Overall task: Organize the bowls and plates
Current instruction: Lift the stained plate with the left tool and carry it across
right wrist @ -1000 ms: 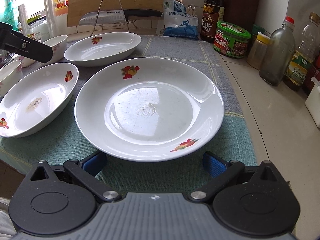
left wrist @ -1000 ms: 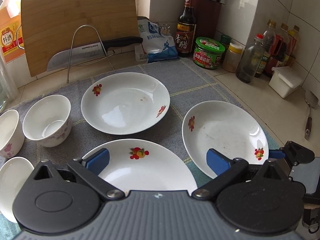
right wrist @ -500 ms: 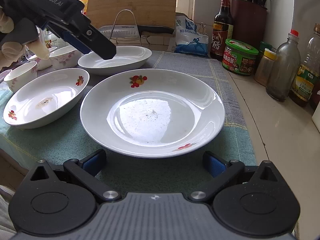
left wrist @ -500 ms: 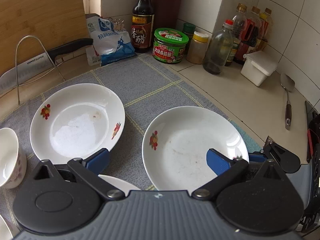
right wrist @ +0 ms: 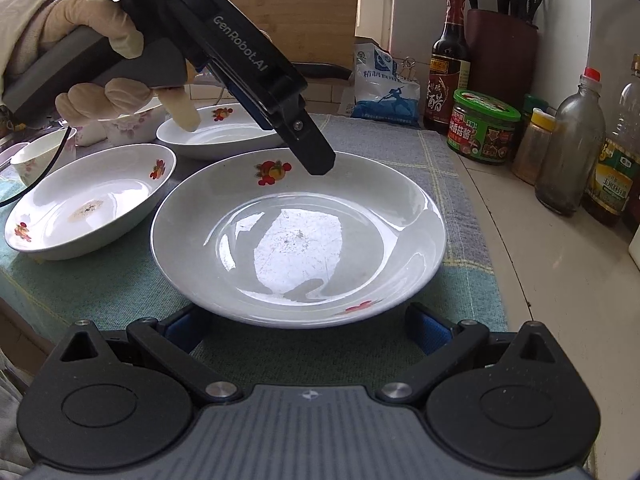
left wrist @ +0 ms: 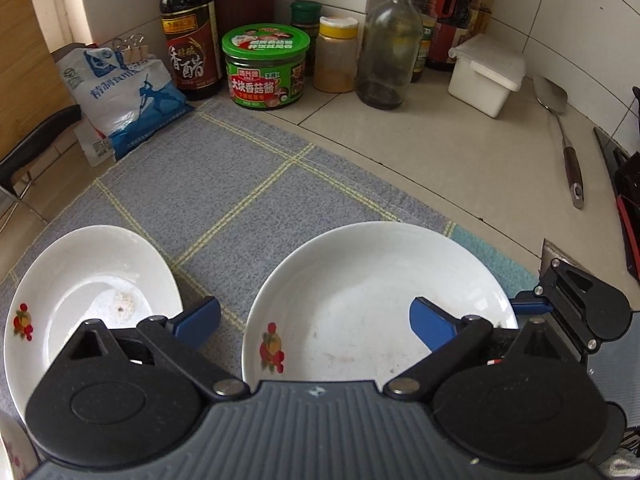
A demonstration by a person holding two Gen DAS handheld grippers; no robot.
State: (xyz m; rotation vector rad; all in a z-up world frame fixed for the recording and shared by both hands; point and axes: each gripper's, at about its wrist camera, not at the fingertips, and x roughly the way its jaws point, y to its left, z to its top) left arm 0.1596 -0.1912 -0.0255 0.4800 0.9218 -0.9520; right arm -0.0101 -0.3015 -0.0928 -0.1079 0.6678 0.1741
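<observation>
Going L to R in the right wrist view: small flowered bowls (right wrist: 38,156) sit at the far left edge of the tabletop (right wrist: 552,280), each apart from the next, none nested as far as I can see (partly hidden behind the gloved hand (right wrist: 100,56)). Next, an oval dish (right wrist: 88,204) lies alone on the cloth (right wrist: 120,280), w/ another shallow plate (right wrist: 224,132) behind it, also alone. Then the big plate (right wrist: 298,236) at centre, flat on the cloth, nothing stacked on it. So nothing looks organized yet: every piece is single and spread out, all stacking left to do. The left tool (right wrist: 316,164) hangs over the big plate's far rim, tip just above it; in its own view its jaws are wide but closing, one pad over the cloth left of the rim and the other over the plate's inside (not pressing on it yet, as far as I can tell). The right tool (right wrist: 308,328) sits low at the plate's near rim, jaws spread wide, pads either side of the edge and gripping nothing. My guess: the first pickup is just starting, w/ the big plate as target. Bottles and jars (right wrist: 484,128) at the right stay out of it.
</observation>
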